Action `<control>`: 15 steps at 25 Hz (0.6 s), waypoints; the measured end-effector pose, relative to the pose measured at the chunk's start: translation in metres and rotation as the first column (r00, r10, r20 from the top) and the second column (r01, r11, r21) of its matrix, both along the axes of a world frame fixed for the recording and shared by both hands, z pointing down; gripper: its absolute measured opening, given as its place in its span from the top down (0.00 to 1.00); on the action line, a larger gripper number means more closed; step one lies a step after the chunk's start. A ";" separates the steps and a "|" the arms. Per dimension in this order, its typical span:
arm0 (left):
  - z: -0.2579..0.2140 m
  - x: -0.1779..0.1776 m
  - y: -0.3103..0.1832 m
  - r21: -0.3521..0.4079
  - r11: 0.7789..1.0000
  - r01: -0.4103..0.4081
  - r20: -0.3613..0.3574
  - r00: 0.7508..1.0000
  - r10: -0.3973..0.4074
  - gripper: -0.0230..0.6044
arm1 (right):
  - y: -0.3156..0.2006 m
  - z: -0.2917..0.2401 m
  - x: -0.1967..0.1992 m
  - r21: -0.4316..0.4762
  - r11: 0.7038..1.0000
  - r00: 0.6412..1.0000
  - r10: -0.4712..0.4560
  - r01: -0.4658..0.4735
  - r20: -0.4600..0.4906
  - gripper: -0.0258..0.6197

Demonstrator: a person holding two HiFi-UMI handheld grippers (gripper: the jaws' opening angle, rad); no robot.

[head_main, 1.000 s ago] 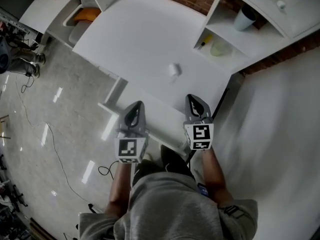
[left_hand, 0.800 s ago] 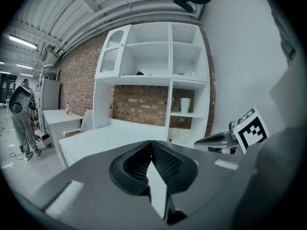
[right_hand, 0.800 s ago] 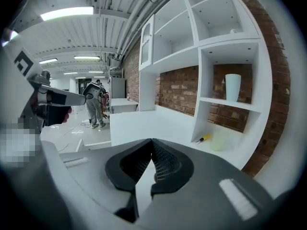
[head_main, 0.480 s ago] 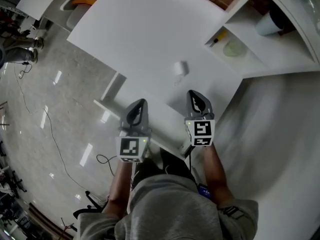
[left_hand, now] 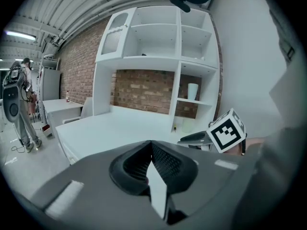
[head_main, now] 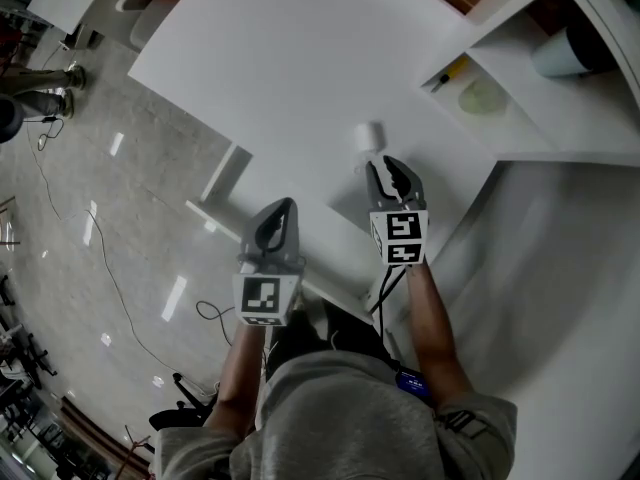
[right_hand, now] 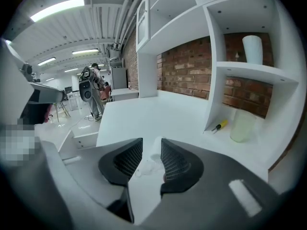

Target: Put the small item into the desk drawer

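Note:
The small white item [head_main: 369,136] lies on the white desk [head_main: 280,58]. In the right gripper view the item [right_hand: 154,150] shows in the gap just beyond the pads. My right gripper [head_main: 392,170] reaches over the desk right before it; its jaws are opening and the pads do not press on it. My left gripper [head_main: 275,220] hovers shut and empty over the pulled-out desk drawer [head_main: 226,173] at the desk's front edge. In the left gripper view its ribbed pads [left_hand: 163,159] meet with nothing between them. The drawer [right_hand: 84,139] also shows low at the left of the right gripper view.
A white shelf unit [head_main: 520,118] stands at the desk's right, holding a yellow screwdriver [head_main: 450,71], a pale round container [head_main: 482,96] and a white cup [head_main: 565,53]. Cables lie on the glossy floor [head_main: 90,238]. A person [right_hand: 93,87] stands far off.
My right gripper has moved forward over the desk up to the small item, and its jaws have parted. The left gripper has stayed where it was, shut.

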State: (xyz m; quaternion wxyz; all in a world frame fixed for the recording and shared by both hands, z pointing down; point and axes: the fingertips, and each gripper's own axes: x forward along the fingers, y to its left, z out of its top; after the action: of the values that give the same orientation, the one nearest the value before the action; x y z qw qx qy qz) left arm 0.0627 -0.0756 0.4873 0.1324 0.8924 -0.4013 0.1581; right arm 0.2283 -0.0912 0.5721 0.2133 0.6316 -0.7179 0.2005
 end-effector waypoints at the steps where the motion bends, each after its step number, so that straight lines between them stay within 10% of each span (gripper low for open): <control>1: 0.001 0.001 -0.001 -0.001 1.000 0.000 0.001 1.000 0.000 0.94 | -0.004 0.005 0.001 -0.010 1.000 1.000 0.002 -0.002 0.003 0.76; 15: 0.017 0.003 -0.005 -0.034 0.999 0.004 0.013 1.000 -0.003 0.94 | -0.032 0.075 0.008 -0.156 0.988 1.000 0.015 -0.015 0.000 0.64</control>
State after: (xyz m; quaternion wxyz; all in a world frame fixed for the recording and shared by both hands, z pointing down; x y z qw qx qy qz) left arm 0.0656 -0.0804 0.5039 0.1450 0.8883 -0.4010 0.1705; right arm 0.2366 -0.1236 0.6466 0.2602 0.6182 -0.6954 0.2580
